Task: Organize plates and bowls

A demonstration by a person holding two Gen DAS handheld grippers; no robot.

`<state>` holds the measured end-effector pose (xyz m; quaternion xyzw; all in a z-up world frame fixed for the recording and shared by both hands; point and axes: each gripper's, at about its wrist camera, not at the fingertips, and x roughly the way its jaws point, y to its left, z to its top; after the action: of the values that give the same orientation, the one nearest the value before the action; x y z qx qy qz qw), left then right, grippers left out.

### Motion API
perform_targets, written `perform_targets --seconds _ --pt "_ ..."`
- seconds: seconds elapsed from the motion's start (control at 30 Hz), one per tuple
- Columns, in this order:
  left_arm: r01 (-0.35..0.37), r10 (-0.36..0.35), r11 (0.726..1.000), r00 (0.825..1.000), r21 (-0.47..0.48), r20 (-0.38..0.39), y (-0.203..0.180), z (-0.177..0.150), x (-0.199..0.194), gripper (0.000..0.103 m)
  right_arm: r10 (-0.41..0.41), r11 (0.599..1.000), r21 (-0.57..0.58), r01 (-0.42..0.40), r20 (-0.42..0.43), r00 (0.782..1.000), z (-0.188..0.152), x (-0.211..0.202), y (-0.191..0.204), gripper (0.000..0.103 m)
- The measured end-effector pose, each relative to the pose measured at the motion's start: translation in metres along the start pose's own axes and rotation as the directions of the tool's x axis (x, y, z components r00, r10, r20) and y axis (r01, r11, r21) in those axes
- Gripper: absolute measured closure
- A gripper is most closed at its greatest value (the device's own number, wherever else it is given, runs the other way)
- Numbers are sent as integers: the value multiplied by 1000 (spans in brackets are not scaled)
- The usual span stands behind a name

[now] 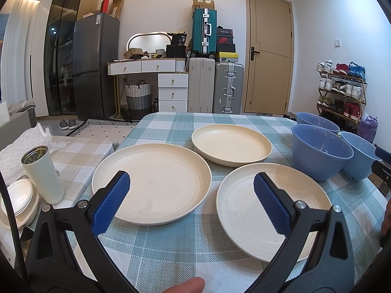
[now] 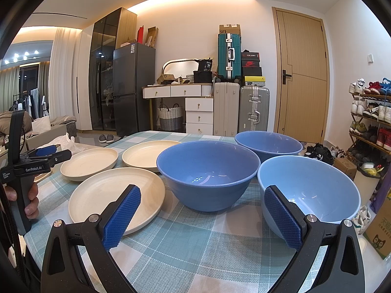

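Two wrist views of a table (image 1: pixel 171 256) in a checked cloth, set with three cream plates and three blue bowls, none yet stacked. The left gripper (image 1: pixel 191 188) hangs above the near edge with its jaws spread wide and nothing between them; one blue pad (image 1: pixel 111 202) overlaps the near-left plate (image 1: pixel 151 185) in the view, the other the near-right plate (image 1: pixel 244 202), and the far plate (image 1: pixel 231 144) lies ahead, just beyond the gap between those two. The right gripper (image 2: pixel 202 210) is likewise fully open and empty; its right-hand finger stands in front of the light-blue bowl (image 2: pixel 317 190), the middle bowl (image 2: pixel 207 171) sits straight ahead and slightly left, and the far bowl (image 2: pixel 268 142) lies behind, close to the table's far edge. The governing relation is a plain split — plates to the left, bowls to the right — so each tool is nearer its own kind. Plates and bowls are round, so no long axis constrains the approach; only the rim matters. Judged from the layout, a likely first move is a rim pinch: the left tool on a plate edge, or the right tool on the near wall of the light-blue bowl, which lies closest to it. In the right view the near-right plate touches or nearly touches the middle bowl — which of the two cannot be told.
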<state>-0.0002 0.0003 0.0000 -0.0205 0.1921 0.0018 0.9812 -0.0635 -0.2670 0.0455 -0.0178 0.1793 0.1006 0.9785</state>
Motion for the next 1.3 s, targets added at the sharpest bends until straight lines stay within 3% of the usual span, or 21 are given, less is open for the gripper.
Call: perform_targets --seconds 0.9,1.3 --pt "-6 6 1000 1000 -3 8 3 -3 -5 2 -14 1000 -9 13 -33 999 -1 8 2 0" --pt "-8 7 1000 999 -22 -41 5 -1 -11 2 -43 997 -63 39 -56 998 7 8 12 0"
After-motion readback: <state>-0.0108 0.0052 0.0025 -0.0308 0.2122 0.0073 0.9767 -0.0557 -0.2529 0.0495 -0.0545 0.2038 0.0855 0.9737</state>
